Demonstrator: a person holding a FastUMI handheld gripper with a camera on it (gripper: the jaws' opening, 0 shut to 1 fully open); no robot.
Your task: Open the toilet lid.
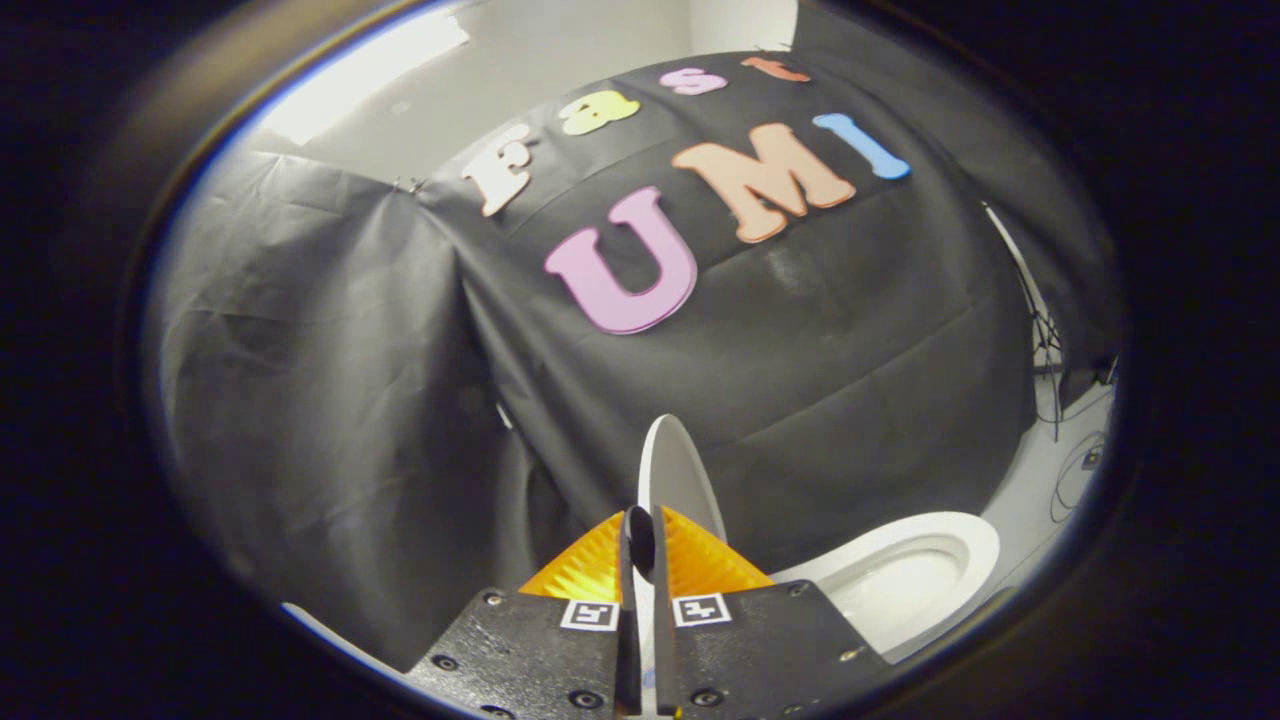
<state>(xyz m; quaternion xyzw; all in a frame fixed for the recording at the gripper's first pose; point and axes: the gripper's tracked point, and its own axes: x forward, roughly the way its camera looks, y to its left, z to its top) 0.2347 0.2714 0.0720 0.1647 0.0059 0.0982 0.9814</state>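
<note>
The gripper (641, 560) is closed on the toilet lid (672, 475), both orange fingers (590, 570) pressing its thin edge. The white lid stands upright, rising just beyond the fingertips. The open toilet bowl (905, 575) sits to the right of the fingers.

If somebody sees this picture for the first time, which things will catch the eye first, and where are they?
First, the white toilet lid, raised on edge and pinched between the orange fingers of the hand-held gripper. Next, the open white toilet bowl, lying beside the fingers. Behind both hangs the wrinkled black cloth wall.
</note>
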